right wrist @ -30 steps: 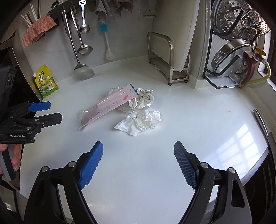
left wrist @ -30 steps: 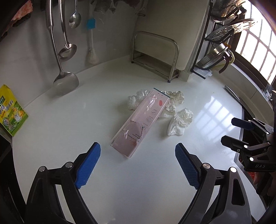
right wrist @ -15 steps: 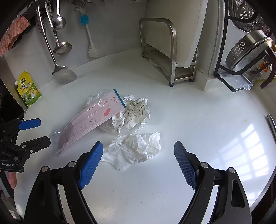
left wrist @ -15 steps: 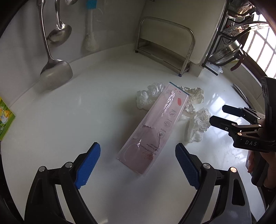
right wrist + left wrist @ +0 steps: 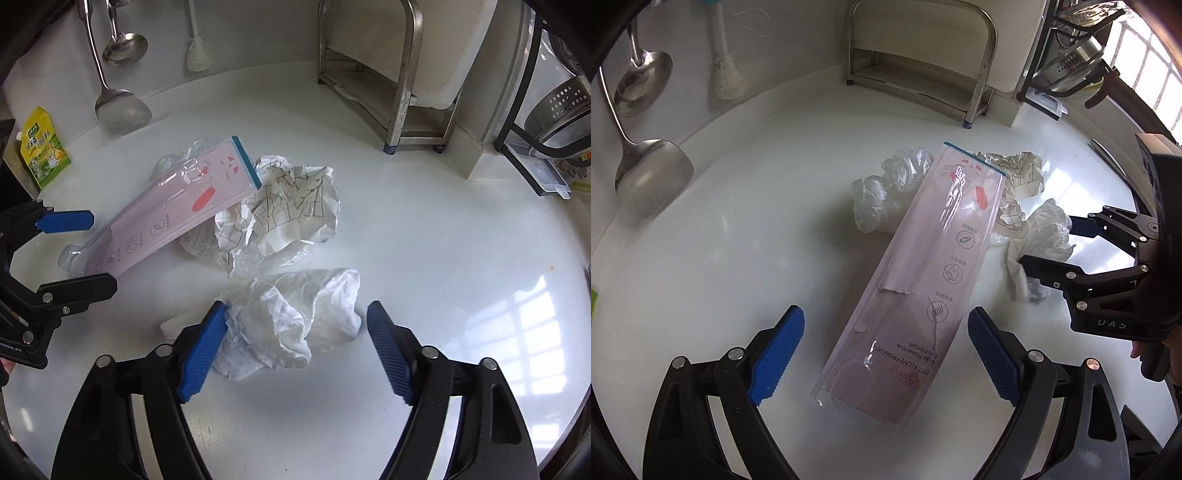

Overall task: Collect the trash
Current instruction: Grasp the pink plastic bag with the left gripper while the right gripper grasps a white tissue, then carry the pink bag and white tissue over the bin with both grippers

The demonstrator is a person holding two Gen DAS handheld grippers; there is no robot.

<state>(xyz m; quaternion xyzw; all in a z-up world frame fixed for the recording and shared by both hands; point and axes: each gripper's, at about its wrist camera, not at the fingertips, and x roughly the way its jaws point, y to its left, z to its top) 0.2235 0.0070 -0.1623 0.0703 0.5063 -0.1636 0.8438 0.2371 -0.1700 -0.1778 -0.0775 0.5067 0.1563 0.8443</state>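
Observation:
A long pink toothbrush package [image 5: 923, 280] lies on the white counter [image 5: 757, 221], its near end between the open fingers of my left gripper [image 5: 886, 354]. It also shows in the right wrist view [image 5: 166, 221]. A crumpled white tissue [image 5: 295, 317] sits between the open fingers of my right gripper [image 5: 295, 350]; the left pad touches it. The tissue also shows in the left wrist view [image 5: 1041, 240]. Crumpled checked paper [image 5: 291, 206] and clear plastic film [image 5: 886, 192] lie behind the package.
Ladles [image 5: 118, 103] and a brush [image 5: 197, 55] hang on the back wall. A steel rack [image 5: 399, 81] stands at the back. A yellow-green pouch [image 5: 42, 147] leans at the left. A dish rack with a colander [image 5: 554, 110] is at the right.
Both grippers have moved forward and down. The package's near end now lies between the left fingers, and the tissue now lies between the right fingers. Both stay open.

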